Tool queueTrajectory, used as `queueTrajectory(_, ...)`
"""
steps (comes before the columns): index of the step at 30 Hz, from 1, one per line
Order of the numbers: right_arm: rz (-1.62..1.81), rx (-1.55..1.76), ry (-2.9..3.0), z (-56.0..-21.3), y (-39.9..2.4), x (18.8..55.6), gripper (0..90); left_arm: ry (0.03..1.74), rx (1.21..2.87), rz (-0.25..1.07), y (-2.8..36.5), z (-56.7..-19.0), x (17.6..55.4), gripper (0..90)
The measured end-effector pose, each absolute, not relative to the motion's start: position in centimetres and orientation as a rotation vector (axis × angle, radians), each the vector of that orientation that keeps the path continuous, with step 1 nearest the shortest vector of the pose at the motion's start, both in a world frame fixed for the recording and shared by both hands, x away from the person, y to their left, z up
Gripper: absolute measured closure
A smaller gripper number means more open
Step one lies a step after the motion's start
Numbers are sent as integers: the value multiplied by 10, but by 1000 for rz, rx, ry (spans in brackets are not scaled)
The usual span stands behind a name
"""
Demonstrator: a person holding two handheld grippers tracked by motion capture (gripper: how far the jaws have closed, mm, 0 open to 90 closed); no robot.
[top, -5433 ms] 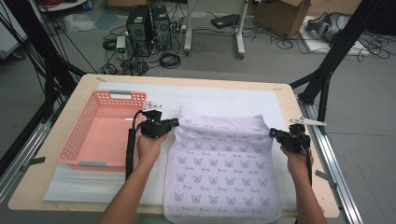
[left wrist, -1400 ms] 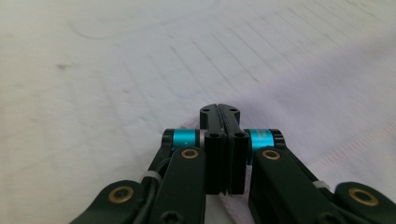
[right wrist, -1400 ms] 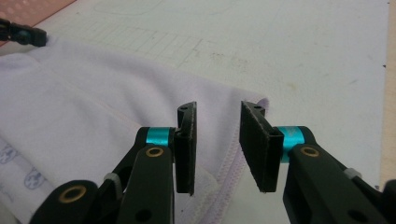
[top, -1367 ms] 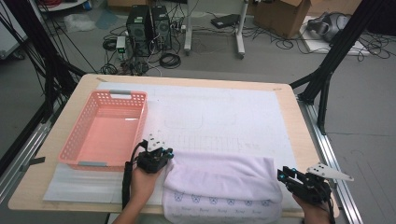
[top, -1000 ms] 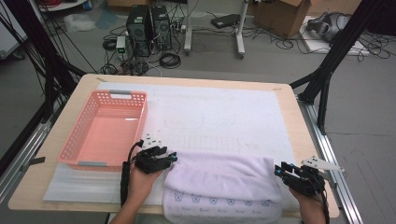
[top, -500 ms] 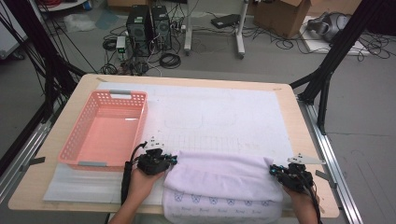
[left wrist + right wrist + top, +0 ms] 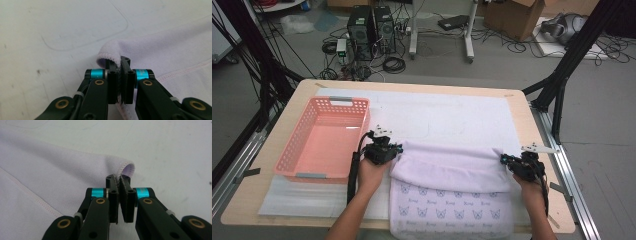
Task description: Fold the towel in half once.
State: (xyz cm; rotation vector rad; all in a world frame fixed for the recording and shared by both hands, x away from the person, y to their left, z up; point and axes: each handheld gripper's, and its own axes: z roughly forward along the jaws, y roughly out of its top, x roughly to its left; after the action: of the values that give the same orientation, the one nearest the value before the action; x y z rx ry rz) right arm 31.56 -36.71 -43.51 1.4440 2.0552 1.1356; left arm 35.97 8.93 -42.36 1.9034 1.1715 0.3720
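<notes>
- a person's two forearms reach in from the near edge of a wooden table (image 7: 267, 165).
- a pale lilac cloth (image 7: 452, 195) with small printed motifs lies at the near middle; its near edge hangs off the table.
- the cloth's far part is doubled back toward the near side, making a fold across its width.
- the left gripper (image 7: 398, 148) is clamped on the fold's left corner, jaws pinched together on the fabric.
- the right gripper (image 7: 502, 159) is clamped on the fold's right corner the same way.
- a pink basket (image 7: 292, 155) sits left of the cloth, on a white mat (image 7: 462, 112).
</notes>
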Motion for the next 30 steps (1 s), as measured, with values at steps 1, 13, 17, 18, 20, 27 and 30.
queueTrajectory(1,1132,1447,2051,-434,-367,321,859,1183,1898,373,88,-422,366,858)
queueTrajectory(13,1111,1472,2014,-418,-363,375,859,1225,1789,373,92,-412,415,858)
queueTrajectory(17,1083,1456,2012,-410,-359,387,858,1204,1771,396,95,-408,422,858)
queueTrajectory(18,1084,1456,2012,-408,-358,390,859,1208,1762,392,97,-408,425,859)
queueTrajectory(20,1087,1462,1999,-406,-357,395,858,1204,1761,398,98,-406,429,858)
queueTrajectory(27,1086,1480,1975,-402,-353,409,846,1183,1752,436,96,-405,432,814)
queueTrajectory(30,1086,1531,1975,-406,-354,411,673,1177,1751,413,95,-403,428,553)
